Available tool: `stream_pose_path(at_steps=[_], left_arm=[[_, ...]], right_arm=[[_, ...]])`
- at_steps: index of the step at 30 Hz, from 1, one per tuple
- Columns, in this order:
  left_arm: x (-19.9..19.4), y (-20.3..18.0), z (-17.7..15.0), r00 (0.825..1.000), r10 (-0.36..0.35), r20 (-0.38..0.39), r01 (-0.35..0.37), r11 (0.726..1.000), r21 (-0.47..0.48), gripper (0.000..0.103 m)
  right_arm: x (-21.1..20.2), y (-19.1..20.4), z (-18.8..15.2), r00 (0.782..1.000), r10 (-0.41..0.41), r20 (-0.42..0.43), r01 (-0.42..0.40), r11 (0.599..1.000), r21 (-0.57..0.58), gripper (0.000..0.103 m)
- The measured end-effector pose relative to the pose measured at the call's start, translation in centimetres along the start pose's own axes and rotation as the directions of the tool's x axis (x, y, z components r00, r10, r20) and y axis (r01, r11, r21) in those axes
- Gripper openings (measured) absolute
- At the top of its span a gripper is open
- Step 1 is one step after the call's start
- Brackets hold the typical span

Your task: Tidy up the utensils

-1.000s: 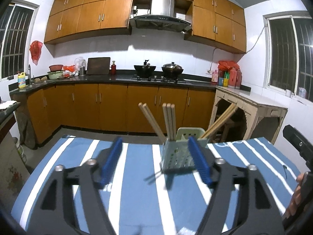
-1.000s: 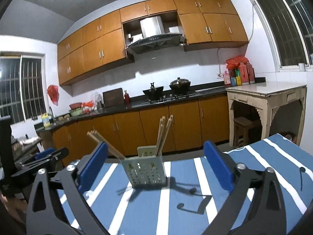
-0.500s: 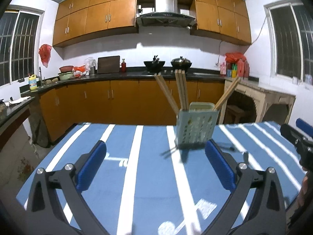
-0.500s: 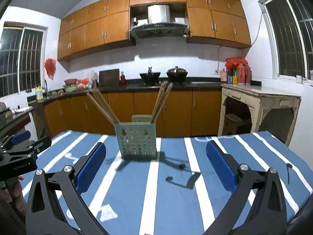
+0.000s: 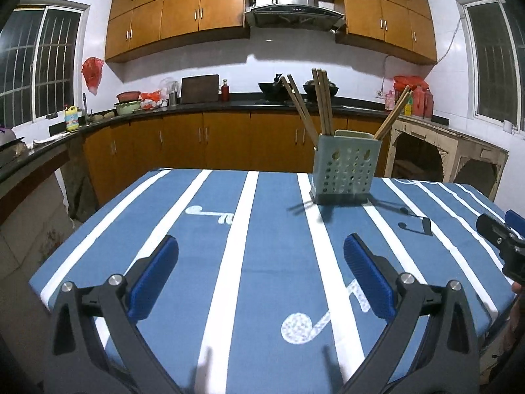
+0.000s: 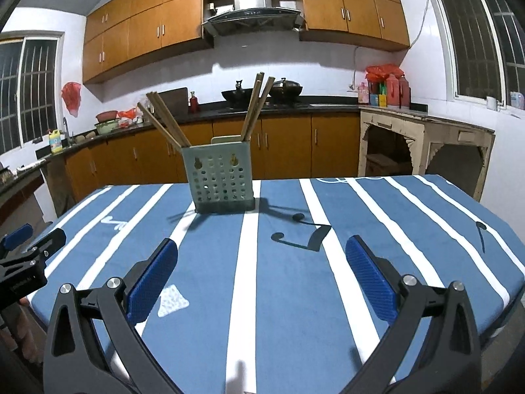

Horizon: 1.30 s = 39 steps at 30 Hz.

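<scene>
Chopsticks (image 5: 323, 105) are held upright and slanted in a pale green perforated utensil holder (image 5: 346, 170), which is stood on the far part of a table covered by a blue cloth with white stripes (image 5: 256, 262). Three groups of sticks are seen in the left wrist view: one pair is leaned to the left, a bundle is stood nearly straight, and one pair is tilted to the right. In the right wrist view the same utensil holder (image 6: 220, 177) is shown near the far edge of the cloth, with its chopsticks (image 6: 256, 108) fanned out above the rim. Music notes are printed on the cloth in white and black. The left gripper (image 5: 261, 259) is held low over the near part of the table, well apart from the holder, its blue-padded jaws spread wide with nothing between them. The right gripper (image 6: 261, 262) is likewise held over the near cloth, jaws spread wide and unloaded. Beyond the table, wooden kitchen cabinets (image 5: 229, 138) and a range hood (image 5: 292, 3) are seen along the wall.
</scene>
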State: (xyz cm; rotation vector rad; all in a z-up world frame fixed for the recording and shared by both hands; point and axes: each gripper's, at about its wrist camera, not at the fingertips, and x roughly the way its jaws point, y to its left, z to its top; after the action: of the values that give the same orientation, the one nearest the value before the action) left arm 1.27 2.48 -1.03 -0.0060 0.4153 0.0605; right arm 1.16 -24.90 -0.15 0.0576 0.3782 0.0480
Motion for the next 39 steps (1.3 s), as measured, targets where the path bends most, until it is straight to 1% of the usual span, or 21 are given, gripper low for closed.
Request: stream_pose_path(at_steps=[5, 9, 17, 25, 39], left_arm=[[-0.8, -0.6, -0.5, 0.999, 0.006, 0.036, -0.007, 1.0, 0.019, 0.099], [-1.2, -0.8, -0.7, 0.999, 0.008, 0.049, -0.009, 1.0, 0.026, 0.099], [-1.4, -1.0, -1.4, 0.999, 0.011, 0.053, -0.012, 1.0, 0.021, 0.099], [-2.0, -1.2, -1.5, 0.997, 0.009, 0.073, -0.011, 1.0, 0.026, 0.099], [-2.2, -1.3, -1.5, 0.997, 0.009, 0.071, -0.011, 1.0, 0.024, 0.099]], right_arm=[[-0.4, 0.4, -0.8, 1.0, -0.014, 0.014, 0.015, 1.0, -0.027, 0.101], [-0.7, 0.2, -1.1, 0.999, -0.024, 0.022, 0.024, 0.999, -0.02, 0.101], [-1.1, -0.8, -1.4, 0.998, -0.053, 0.031, 0.053, 0.999, 0.009, 0.101], [-1.4, -0.4, -1.4, 0.998, -0.043, 0.048, 0.044, 0.999, -0.009, 0.101], [-1.4, -0.5, -1.7, 0.998, -0.049, 0.046, 0.049, 0.999, -0.005, 0.101]])
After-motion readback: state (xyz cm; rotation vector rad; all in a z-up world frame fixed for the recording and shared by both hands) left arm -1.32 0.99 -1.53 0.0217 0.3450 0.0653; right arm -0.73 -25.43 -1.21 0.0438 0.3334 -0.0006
